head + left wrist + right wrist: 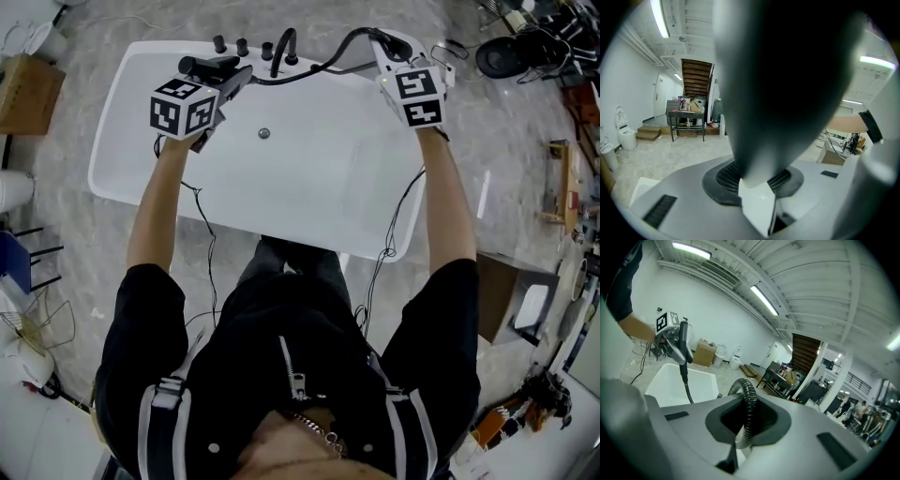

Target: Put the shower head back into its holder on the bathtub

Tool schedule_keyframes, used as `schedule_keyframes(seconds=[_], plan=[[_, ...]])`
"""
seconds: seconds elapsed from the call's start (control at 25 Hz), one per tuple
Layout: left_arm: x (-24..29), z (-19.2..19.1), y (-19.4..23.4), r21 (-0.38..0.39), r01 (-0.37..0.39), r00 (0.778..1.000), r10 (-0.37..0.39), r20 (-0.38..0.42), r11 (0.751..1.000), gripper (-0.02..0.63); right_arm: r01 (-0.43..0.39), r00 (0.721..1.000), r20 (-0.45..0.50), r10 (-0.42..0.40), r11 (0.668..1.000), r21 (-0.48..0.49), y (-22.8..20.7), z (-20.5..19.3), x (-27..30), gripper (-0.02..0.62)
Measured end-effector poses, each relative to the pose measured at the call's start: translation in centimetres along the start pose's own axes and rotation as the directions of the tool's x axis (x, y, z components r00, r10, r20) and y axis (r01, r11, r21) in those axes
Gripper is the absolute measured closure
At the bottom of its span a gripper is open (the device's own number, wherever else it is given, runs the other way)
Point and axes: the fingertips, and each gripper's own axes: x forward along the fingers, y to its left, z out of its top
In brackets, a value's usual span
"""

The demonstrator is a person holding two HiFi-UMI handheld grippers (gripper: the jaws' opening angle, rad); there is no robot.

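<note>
Biggest thing first: the white bathtub [309, 197] fills the middle of the head view, and we're looking straight down at it past the person's black jacket [281, 375], with both arms stretched out to the far rim.

The left gripper [239, 80] is about half open and clamped on the black shower head [208, 64], which sits over the far rim just left of the tap [286, 45]. It's in the gripper, not parked in anything on the tub. From the left gripper view the shower head [787, 84] is just a huge dark blob between the jaws (so close it blocks most of the picture). What that view adds is the room behind: a staircase [697, 77], a cluttered table [686, 119] and a toilet [626, 133].

The right gripper [384, 52] is squeezed fully closed on the black hose [328, 61] at the rim's right end. Only its own view shows the hose is ribbed [749, 404], dropping down between the jaws. That view also catches the other gripper side-on, with the shower head [684, 341] tilted and hose hanging off it over the tub.

Small stuff shows only from above: three knobs [242, 45] beside the tap, and the drain [263, 133] in the tub floor.
</note>
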Motion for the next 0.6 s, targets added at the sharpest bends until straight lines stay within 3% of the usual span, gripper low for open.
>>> schedule_keyframes(seconds=[0.36,0.6], plan=[[1.9,0.1,-0.4,-0.011,-0.019,1.000,0.019,-0.014,1.000,0.465,-0.010,0.998,0.057,0.012,1.000,-0.024,-2.5,1.4,2.5,0.586],[2.2,-0.9,0.4,-0.031,-0.038,0.999,0.037,-0.029,0.999,0.465,-0.020,0.997,0.077,0.016,0.998,0.051,-2.3,0.7,5.2,0.586]])
